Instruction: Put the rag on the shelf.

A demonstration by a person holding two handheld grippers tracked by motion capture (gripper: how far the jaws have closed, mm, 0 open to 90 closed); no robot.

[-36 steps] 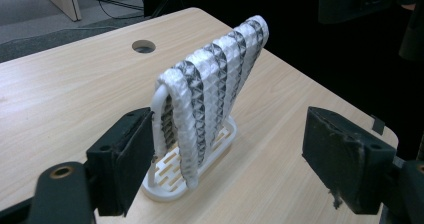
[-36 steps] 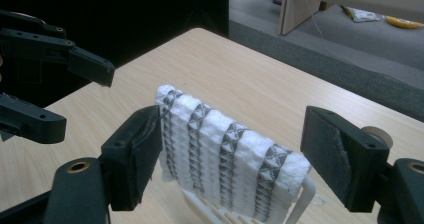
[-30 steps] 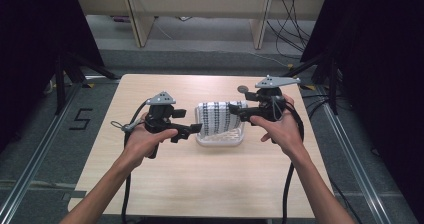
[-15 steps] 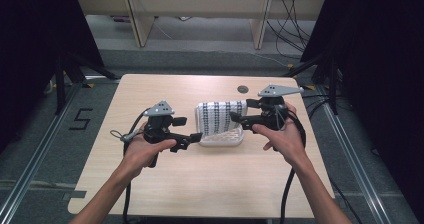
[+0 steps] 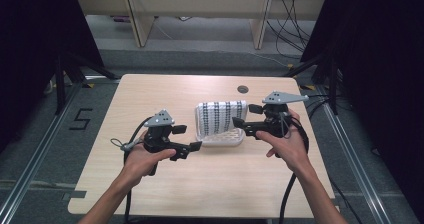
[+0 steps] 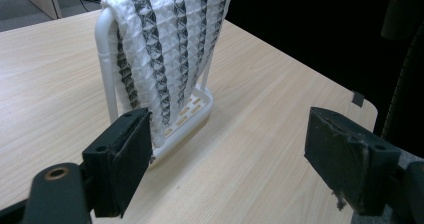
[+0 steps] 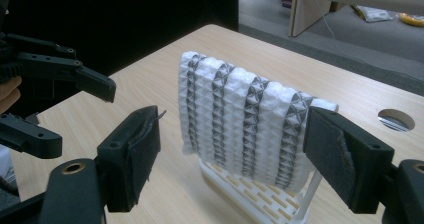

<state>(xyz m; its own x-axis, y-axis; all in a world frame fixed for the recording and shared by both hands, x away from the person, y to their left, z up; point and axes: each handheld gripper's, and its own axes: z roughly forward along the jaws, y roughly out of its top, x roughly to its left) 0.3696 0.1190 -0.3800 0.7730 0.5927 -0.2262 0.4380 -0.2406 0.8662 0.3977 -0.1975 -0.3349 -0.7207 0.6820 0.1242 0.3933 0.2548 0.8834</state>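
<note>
Two grippers are held on either side of the same load, and both are parted and empty. Largest is the wooden table (image 5: 200, 184), on which everything is carried. Next comes the striped towel (image 5: 221, 116), draped over the white rack (image 5: 220, 140) so that it hangs clear of the tabletop; it is framed straight ahead between the jaws of the right gripper (image 5: 239, 124), apparently for a grasp near the top edge. The left gripper (image 5: 196, 147) is kept just off the rack's near end, its jaws wide apart, with the towel ahead and toward its left jaw.
</note>
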